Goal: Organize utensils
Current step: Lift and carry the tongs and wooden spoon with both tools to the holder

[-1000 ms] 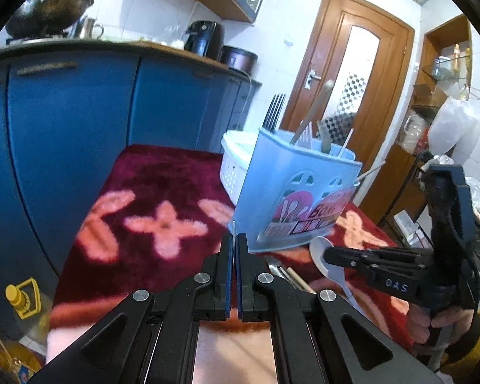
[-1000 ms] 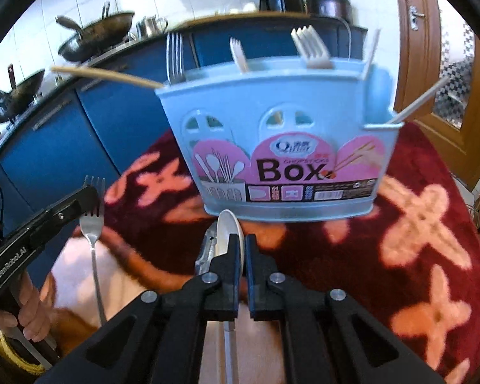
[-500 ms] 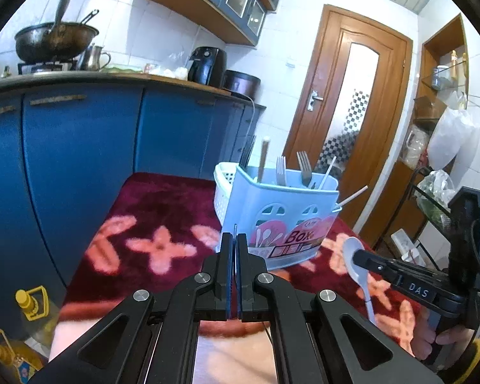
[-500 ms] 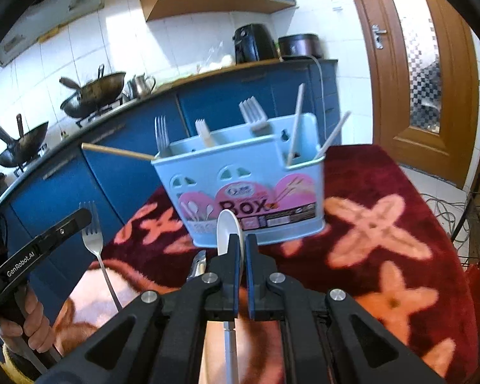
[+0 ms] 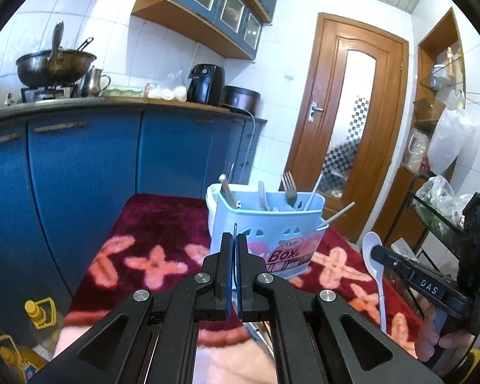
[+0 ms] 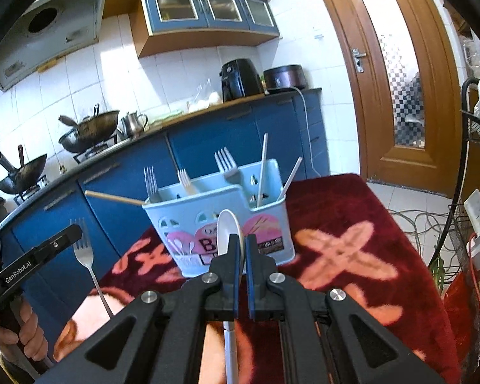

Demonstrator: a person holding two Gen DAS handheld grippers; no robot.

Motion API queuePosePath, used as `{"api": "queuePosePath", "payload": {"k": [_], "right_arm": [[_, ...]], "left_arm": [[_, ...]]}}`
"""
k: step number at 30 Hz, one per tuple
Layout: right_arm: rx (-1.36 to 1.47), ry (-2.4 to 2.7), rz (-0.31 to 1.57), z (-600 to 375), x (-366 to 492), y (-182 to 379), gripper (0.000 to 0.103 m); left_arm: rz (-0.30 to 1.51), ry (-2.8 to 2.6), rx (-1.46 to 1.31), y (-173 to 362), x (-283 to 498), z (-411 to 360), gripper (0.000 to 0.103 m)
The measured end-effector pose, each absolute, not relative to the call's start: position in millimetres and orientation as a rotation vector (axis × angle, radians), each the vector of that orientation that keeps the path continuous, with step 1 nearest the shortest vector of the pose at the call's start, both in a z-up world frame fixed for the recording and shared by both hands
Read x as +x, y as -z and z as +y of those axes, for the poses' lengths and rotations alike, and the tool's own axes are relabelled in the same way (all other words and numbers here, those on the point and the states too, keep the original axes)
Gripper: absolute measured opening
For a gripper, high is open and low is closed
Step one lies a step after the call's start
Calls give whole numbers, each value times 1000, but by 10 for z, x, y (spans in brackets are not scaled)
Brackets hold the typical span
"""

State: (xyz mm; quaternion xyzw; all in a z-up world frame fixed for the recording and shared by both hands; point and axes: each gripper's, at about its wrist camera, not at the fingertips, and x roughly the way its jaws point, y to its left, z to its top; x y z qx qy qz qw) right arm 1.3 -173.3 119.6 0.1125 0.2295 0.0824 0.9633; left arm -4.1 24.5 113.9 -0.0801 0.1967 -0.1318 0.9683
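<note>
While both hands rose since before | left gripper (image 5: pixel 233 257) pinches fork (image 6: pixel 85 257) | right gripper (image 6: pixel 243 251) pinches white spoon (image 6: pixel 226 231) | next, probably blue holder (image 6: pixel 220 220).

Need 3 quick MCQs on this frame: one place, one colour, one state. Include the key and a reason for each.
1. Where does the utensil holder stand?
A. on the kitchen counter
B. on the dark red flowered cloth
C. on the floor

2. What colour is the spoon in the right claw?
A. white
B. black
C. yellow

3. What state is the left claw in?
A. open and empty
B. shut on a metal fork
C. shut on a chopstick

Key:
1 B: the holder's base sits on the cloth, in front of the blue cabinets.
2 A: the bowl sticking up between the jaws is plain white.
3 B: the right wrist view shows the tines rising just past the closed tip and the handle hanging below it.
</note>
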Motion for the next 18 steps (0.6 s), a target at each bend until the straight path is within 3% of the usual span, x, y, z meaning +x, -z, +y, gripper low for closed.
{"api": "queuePosePath", "payload": {"k": [18], "right_arm": [[217,-161,355,-1863,-34,-1559,5]], "left_arm": [[289,237,-111,-1645,17,64,1]]}}
